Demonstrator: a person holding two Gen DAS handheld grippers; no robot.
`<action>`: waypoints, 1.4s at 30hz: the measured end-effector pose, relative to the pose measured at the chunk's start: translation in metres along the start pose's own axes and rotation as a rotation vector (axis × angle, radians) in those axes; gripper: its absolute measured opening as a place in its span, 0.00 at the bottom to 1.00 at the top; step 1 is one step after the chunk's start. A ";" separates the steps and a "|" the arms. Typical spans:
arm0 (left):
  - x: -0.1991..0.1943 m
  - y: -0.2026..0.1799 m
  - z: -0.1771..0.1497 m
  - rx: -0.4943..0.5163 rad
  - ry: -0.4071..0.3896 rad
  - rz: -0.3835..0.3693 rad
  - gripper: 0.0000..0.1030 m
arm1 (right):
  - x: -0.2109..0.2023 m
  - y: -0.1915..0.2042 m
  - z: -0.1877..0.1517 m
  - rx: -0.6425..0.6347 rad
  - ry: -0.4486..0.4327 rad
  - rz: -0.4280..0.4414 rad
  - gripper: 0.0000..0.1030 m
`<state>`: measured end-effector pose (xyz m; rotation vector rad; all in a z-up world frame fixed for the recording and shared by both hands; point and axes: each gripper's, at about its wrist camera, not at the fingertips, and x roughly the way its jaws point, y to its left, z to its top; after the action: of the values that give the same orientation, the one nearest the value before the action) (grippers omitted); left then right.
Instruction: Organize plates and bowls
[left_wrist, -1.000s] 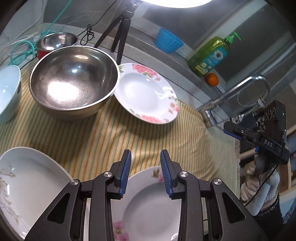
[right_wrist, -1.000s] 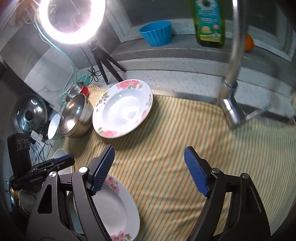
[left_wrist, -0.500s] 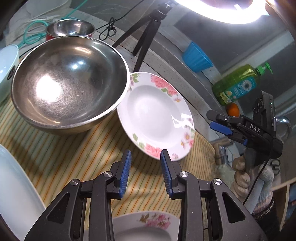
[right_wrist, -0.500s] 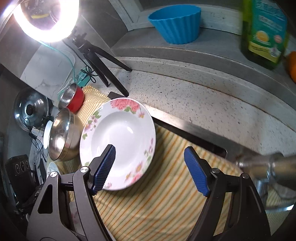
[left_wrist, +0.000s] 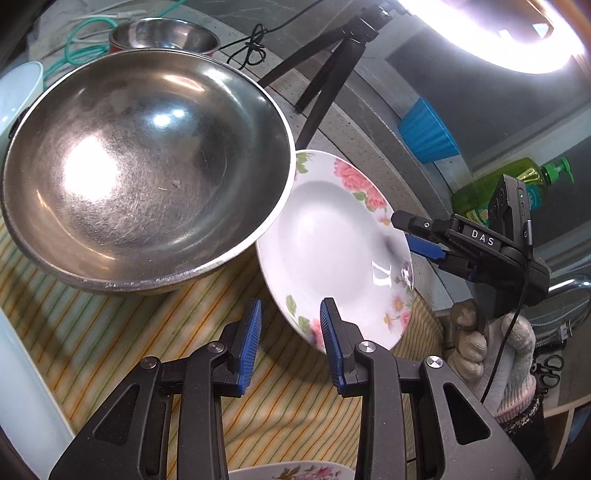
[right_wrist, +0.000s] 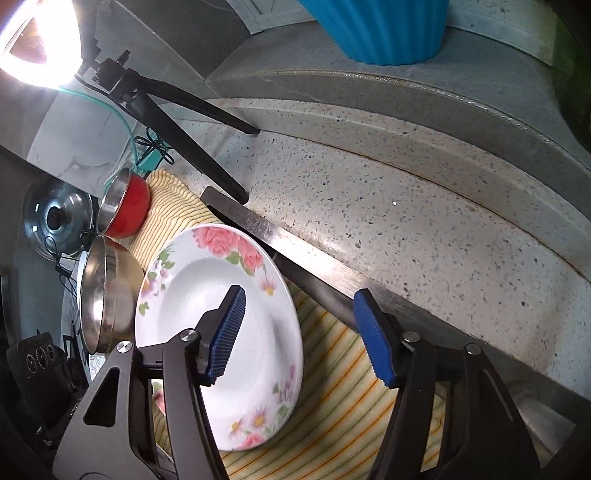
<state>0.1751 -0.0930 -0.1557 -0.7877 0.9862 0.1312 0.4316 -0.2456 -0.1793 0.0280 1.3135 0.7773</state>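
A white plate with pink flowers (left_wrist: 332, 254) lies on the striped cloth, its left edge under the rim of a large steel bowl (left_wrist: 140, 173). My left gripper (left_wrist: 290, 332) is open and empty, just in front of the plate's near rim. My right gripper (right_wrist: 295, 332) is open, its jaws on either side of the plate's right rim (right_wrist: 255, 332), one finger (right_wrist: 225, 328) over the plate. The right gripper also shows in the left wrist view (left_wrist: 421, 236) at the plate's far edge.
A small red-and-steel bowl (right_wrist: 125, 206), a pale bowl (left_wrist: 14, 96) and another flowered plate (left_wrist: 295, 470) lie around. A tripod (left_wrist: 325, 66), a blue cup (left_wrist: 428, 133), a green soap bottle (left_wrist: 513, 188) and a tap (left_wrist: 569, 288) stand behind on the counter.
Both grippers have moved forward towards the flowered plate. The right gripper now straddles its right rim, and the left one has come up to its near rim.
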 end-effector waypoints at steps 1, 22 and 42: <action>0.002 -0.001 0.002 0.000 -0.001 0.002 0.30 | 0.003 -0.001 0.001 0.000 0.007 0.008 0.62; 0.013 0.000 0.012 0.058 0.010 -0.011 0.22 | 0.010 0.006 -0.003 -0.012 0.051 0.036 0.21; -0.001 -0.010 0.003 0.177 0.036 -0.019 0.22 | -0.018 0.003 -0.054 0.026 0.040 0.060 0.20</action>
<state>0.1811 -0.0986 -0.1490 -0.6389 1.0092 0.0131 0.3825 -0.2741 -0.1788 0.0730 1.3652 0.8151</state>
